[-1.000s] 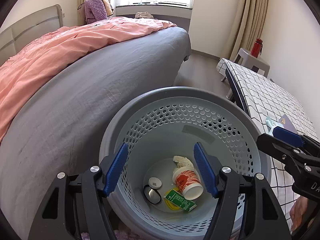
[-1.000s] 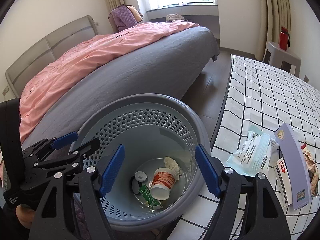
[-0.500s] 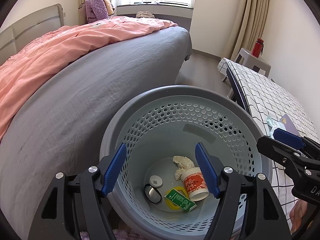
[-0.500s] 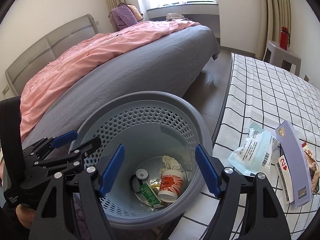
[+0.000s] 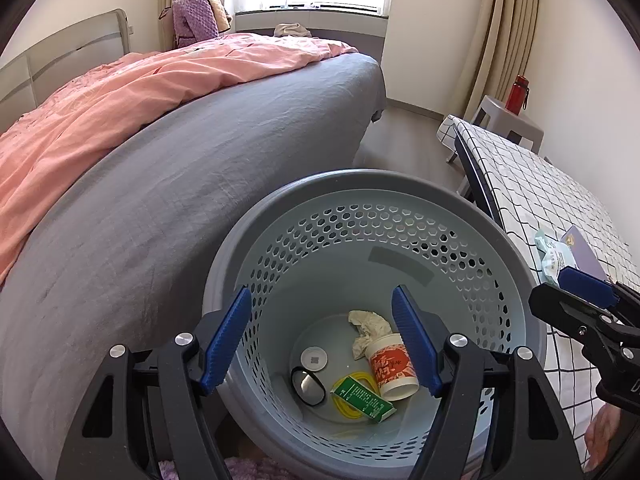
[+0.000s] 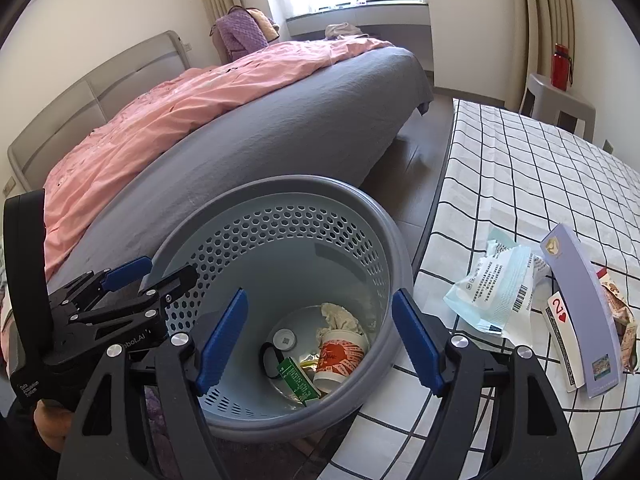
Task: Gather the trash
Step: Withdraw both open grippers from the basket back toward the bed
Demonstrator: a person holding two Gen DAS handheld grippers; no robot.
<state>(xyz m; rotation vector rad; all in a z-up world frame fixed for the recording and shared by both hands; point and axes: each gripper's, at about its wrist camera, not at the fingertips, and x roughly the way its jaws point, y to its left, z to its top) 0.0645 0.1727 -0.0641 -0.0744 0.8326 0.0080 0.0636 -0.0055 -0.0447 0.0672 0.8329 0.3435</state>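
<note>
A grey perforated trash basket (image 5: 376, 188) stands between the bed and a checked table; it also shows in the right wrist view (image 6: 280, 188). Inside lie a red-and-white paper cup (image 5: 394, 368), a crumpled tissue (image 5: 366, 326), a green carton (image 5: 362, 396), a white round lid (image 5: 314, 358) and a black ring (image 5: 307, 386). My left gripper (image 5: 322, 340) is open and empty above the basket. My right gripper (image 6: 320, 338) is open and empty over the basket's right side. On the table lie a pale blue wrapper (image 6: 496, 292), a lilac card box (image 6: 580, 312) and playing cards (image 6: 558, 320).
A bed with a grey sheet (image 5: 180, 184) and pink duvet (image 5: 120, 96) fills the left. The checked table (image 6: 540, 168) is on the right. A grey stool (image 5: 508, 120) with a red bottle (image 5: 518, 92) stands by the far wall.
The cup in the basket has rolled and shifted towards the right wall. Both grippers stay open and have drifted slightly over the basket.
</note>
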